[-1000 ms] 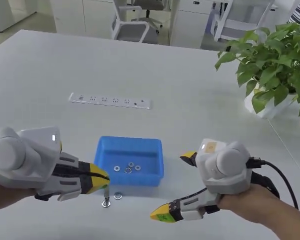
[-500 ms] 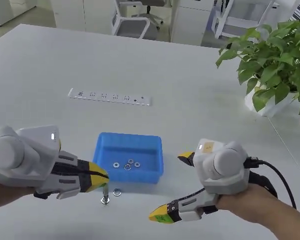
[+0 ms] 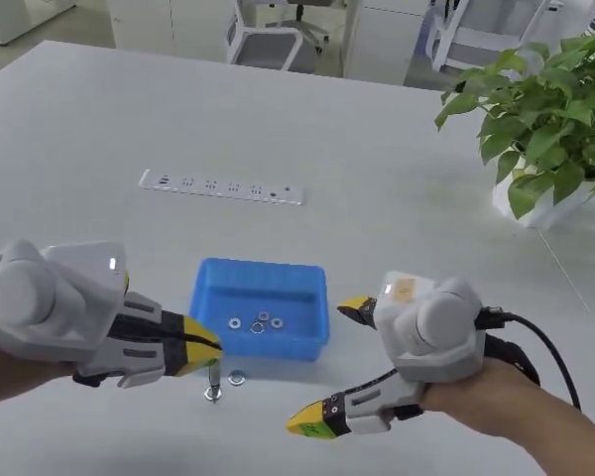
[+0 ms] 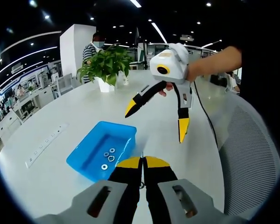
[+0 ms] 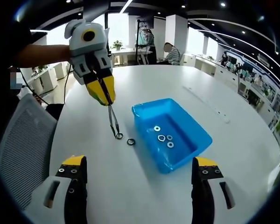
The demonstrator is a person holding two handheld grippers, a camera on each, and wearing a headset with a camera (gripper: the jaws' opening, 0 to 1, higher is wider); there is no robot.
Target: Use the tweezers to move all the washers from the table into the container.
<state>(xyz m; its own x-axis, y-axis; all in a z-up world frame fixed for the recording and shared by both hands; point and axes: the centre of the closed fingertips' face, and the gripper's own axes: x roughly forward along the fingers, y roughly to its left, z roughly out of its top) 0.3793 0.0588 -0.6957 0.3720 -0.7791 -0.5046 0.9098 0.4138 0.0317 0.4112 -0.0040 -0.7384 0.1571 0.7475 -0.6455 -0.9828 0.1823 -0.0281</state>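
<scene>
On your left gripper point(image 3: 210, 349) the fingers clamp the tweezers point(image 3: 212, 375), tips on a washer point(image 3: 212, 394) at lower centre, ready to pinch; the right gripper point(image 3: 322, 367) has its fingers apart, held aside.

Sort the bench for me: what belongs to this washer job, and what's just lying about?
Job:
tweezers, clamped in the left claw
two loose washers on the table
blue container with four washers inside
right claw, open

Lying about:
power strip
potted plant
</scene>
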